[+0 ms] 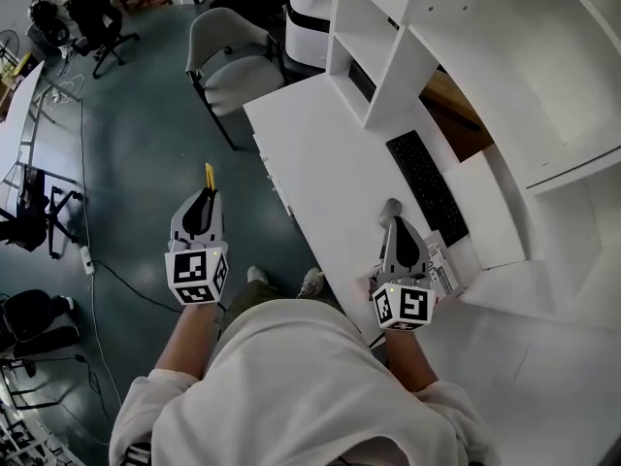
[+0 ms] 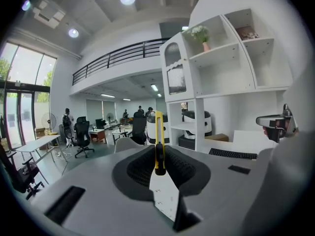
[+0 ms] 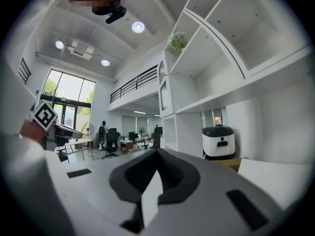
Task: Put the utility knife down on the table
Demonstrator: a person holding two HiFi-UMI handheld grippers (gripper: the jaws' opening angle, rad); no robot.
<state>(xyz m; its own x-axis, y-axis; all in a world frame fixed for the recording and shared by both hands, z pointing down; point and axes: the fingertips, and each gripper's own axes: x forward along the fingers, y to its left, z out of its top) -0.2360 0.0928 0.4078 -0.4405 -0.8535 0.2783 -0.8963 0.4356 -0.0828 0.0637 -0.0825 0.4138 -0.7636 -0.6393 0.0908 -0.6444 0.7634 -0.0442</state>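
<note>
- The left gripper (image 1: 205, 200) is clamping the utility knife (image 2: 158, 136) by its rear end, pads pressing on both flat sides and most of the yellow body jutting out ahead.
- The knife is hanging over the teal floor (image 1: 146, 153), well apart from the table's left edge and not yet over the tabletop.
- It is looking light, slim and stiff, with a smooth casing likely to slip. The mid-body seems the safest hold, away from the blade end.
- The right gripper (image 1: 391, 219) is hovering over the near edge of the white table (image 1: 320, 153), jaws together and holding nothing.
- A black keyboard (image 1: 427, 187) is lying just beyond it, toward the right side, leaving bare tabletop along the left edge for a landing.
- Farther off, white shelving (image 1: 466, 27) is rising along the table's right side, a grey chair (image 1: 233, 61) is standing by the far corner, and people are working at distant desks.
</note>
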